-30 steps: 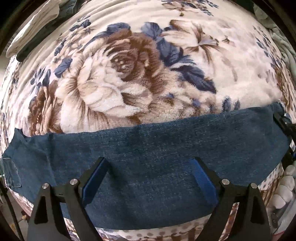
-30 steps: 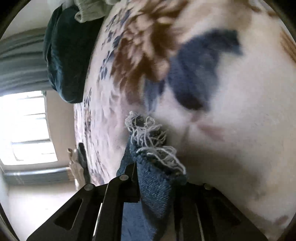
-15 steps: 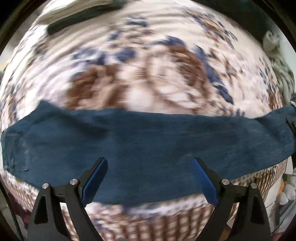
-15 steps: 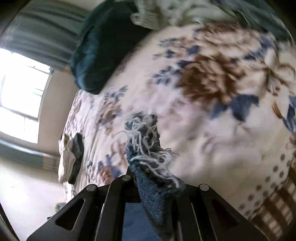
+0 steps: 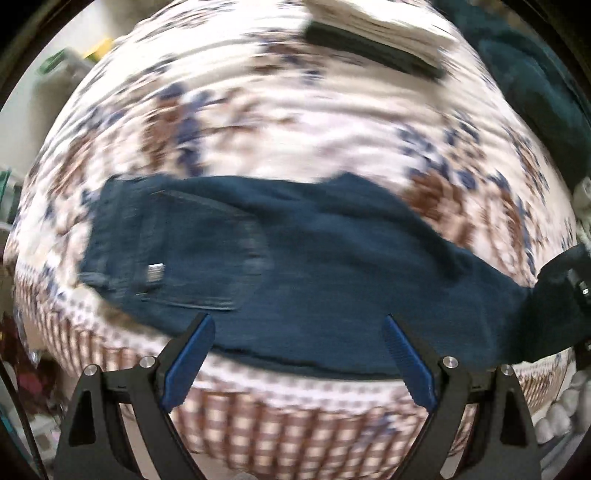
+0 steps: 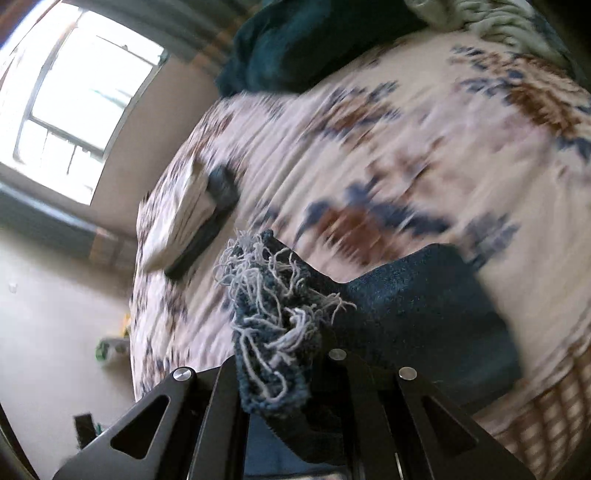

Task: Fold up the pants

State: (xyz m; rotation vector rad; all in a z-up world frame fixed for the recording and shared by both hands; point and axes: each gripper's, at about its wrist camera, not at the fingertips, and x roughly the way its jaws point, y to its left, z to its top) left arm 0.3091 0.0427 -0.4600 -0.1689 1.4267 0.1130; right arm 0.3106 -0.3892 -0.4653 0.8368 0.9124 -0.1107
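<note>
Right gripper [image 6: 280, 373] — jaws clamped on the frayed, thread-fringed hem [image 6: 273, 321] of the dark denim pants [image 5: 295, 273]. Left gripper [image 5: 295, 354] — jaws wide apart, empty, above the pants stretched across the fleecy floral blanket [image 5: 277, 122].

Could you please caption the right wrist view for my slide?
Right hand-held gripper clamps the jeans' frayed hem above a floral blanket.

1 pants [image 5: 332, 266], dark denim, with 1 frayed hem [image 6: 273, 325]. 2 grippers: left [image 5: 297, 360], right [image 6: 280, 391]. 1 floral blanket [image 5: 280, 122]. 1 folded cloth stack [image 5: 384, 33]. 1 teal pillow [image 6: 295, 40]. 1 window [image 6: 74, 99].
</note>
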